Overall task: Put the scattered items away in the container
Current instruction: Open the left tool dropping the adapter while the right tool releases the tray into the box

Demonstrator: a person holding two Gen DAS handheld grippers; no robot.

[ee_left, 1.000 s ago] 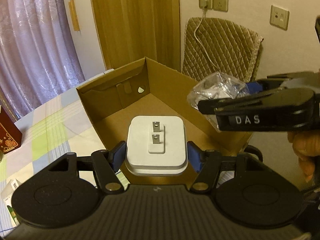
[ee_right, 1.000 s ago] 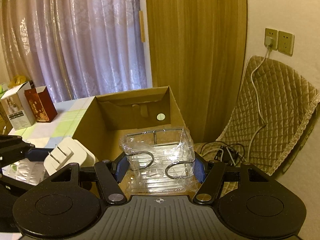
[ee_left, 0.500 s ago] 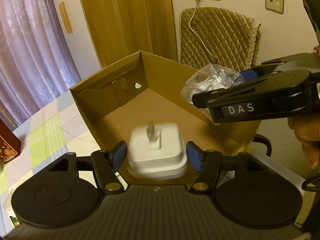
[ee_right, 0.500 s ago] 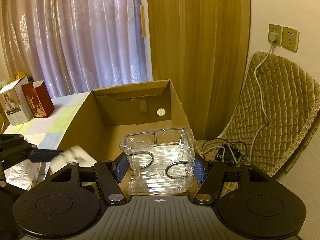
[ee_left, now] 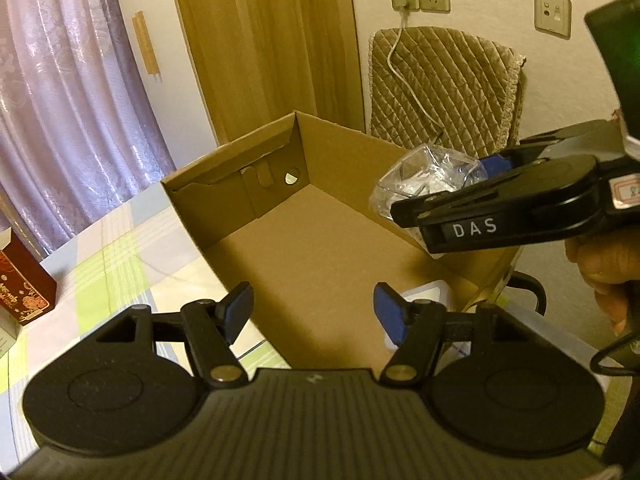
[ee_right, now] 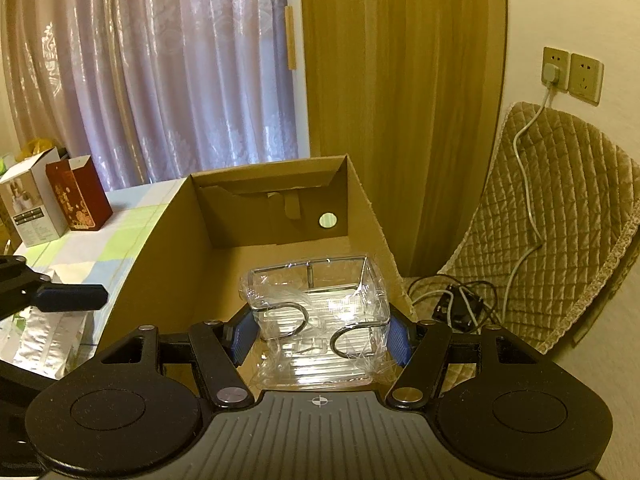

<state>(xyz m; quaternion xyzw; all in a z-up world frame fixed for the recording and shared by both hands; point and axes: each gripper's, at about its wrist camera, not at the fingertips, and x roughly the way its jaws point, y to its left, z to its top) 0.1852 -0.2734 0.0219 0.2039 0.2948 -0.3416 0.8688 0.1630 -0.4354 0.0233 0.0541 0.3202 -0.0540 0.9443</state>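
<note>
The right gripper [ee_right: 318, 338] is clamping a plastic-wrapped wire rack [ee_right: 316, 312] above the cardboard box [ee_right: 168, 264], whose floor is lying at twelve o'clock, directly ahead. The left gripper [ee_left: 314, 314] is gaping empty, a white charger [ee_left: 426, 294] at its four o'clock.

Black claw [ee_left: 313, 312] with blue pads [ee_left: 239, 309], marked "DAS".

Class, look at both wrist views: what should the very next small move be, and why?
Probably open the right gripper. It is shut on the clear plastic-wrapped pack, held over the open cardboard box, so letting go should drop it inside. The left gripper is open and holds nothing.
</note>
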